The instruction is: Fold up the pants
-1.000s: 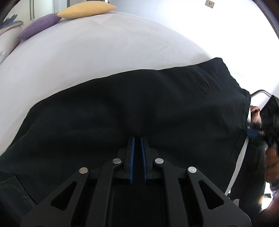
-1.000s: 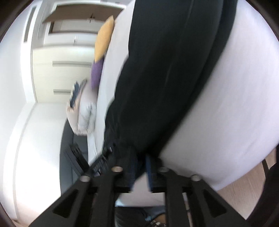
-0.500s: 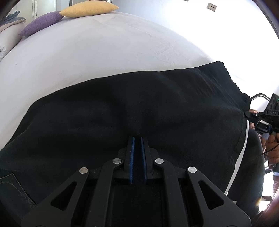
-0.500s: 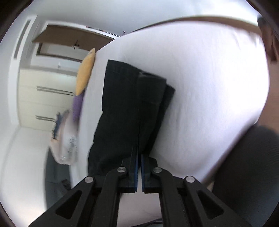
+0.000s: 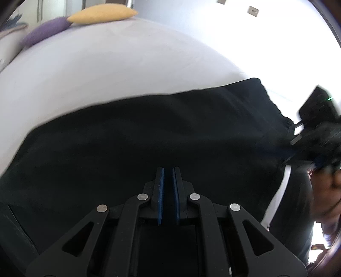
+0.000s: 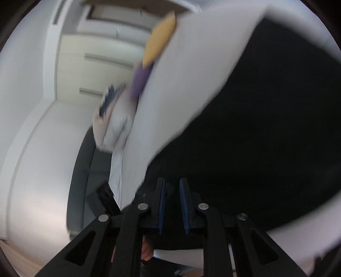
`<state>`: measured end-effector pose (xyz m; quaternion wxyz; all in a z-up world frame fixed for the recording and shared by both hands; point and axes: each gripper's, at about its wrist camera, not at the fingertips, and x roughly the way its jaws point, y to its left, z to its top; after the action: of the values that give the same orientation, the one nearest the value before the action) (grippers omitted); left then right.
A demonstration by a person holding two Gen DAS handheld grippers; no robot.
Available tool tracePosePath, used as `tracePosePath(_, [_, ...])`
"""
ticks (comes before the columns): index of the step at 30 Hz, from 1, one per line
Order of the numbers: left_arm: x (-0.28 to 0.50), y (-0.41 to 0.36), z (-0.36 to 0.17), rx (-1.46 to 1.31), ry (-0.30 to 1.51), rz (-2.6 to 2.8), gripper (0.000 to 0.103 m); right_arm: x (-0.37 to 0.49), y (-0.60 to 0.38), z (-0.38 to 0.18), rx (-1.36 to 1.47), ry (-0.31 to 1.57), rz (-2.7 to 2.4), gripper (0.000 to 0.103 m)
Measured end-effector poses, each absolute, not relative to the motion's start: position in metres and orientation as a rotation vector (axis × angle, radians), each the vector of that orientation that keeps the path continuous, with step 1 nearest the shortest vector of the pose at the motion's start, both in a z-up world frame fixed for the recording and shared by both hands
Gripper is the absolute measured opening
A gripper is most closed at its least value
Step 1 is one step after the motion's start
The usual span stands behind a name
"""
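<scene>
Black pants [image 5: 149, 138] lie spread across a white bed [image 5: 106, 64]. My left gripper [image 5: 168, 173] is shut on the near edge of the pants, with black cloth between its blue pads. My right gripper [image 5: 315, 144] shows at the far right of the left wrist view, at the pants' right end. In the blurred right wrist view, the right gripper [image 6: 172, 183] has its jaws slightly apart with black cloth of the pants [image 6: 266, 127] between them.
A yellow pillow [image 5: 102, 13] and a purple pillow [image 5: 45, 29] lie at the far end of the bed. White closet doors [image 6: 102, 55] stand beyond. The person's body [image 5: 298, 213] is at the right of the bed.
The right gripper has swung back onto the pants' right end and its jaws have parted slightly around cloth. The left gripper has kept its hold; the pants' far edge has shifted a little.
</scene>
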<state>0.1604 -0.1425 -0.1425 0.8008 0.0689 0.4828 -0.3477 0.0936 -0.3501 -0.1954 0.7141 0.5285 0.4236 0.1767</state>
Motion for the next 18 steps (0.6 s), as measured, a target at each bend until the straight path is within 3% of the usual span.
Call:
tracePosePath(1, [0.162, -0.137, -0.145, 0.127, 1.037, -0.743, 0.009, 0.104, -0.341, -0.215, 1.211, 0.997, 0.388, 0.016])
tracePosePath(3, [0.168, -0.124, -0.147, 0.084, 1.045, -0.731, 0.009, 0.11, -0.343, -0.227, 1.192, 1.008, 0.354, 0.0])
tracePosePath(18, [0.165, -0.039, -0.161, -0.094, 1.024, -0.618, 0.009, 0.042, -0.541, -0.191, 1.206, 0.664, -0.263, 0.0])
